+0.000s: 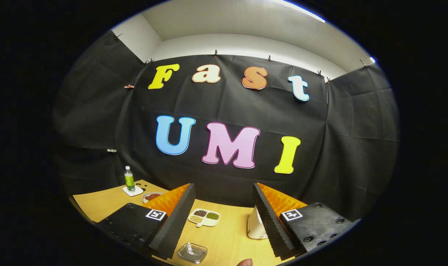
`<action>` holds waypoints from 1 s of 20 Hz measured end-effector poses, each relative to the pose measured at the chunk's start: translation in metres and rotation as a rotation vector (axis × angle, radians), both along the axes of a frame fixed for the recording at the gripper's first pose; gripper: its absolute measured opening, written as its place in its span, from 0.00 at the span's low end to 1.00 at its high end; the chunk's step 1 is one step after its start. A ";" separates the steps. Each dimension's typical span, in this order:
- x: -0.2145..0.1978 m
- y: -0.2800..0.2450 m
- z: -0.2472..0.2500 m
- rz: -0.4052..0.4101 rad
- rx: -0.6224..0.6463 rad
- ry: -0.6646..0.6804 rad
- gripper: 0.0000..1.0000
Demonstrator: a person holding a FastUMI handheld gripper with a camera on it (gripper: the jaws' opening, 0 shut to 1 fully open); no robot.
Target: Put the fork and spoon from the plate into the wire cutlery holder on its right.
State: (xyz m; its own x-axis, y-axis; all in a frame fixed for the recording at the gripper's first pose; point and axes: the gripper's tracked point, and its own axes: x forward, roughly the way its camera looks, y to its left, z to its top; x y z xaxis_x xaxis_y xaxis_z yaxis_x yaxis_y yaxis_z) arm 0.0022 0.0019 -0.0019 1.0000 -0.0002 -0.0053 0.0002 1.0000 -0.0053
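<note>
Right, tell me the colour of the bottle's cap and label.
White cap, green label on the bottle, seen in the gripper view beyond the open fingers.

We can read no text here: the bottle's (129, 178) label is too small, and the square markers (156, 214) on the tongs carry only patterns.

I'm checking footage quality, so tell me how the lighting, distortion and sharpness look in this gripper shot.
Gripper view: strong fisheye bending, so the wooden table and cloth wall curve; a ceiling light strip glares above while the cloth stays dark; the table is evenly lit; the divided dish and green bottle look sharp; the open gripper has its fingers apart, holding nothing.
</note>
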 end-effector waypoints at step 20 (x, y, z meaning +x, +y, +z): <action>-0.044 0.220 -0.124 0.376 0.036 0.595 0.96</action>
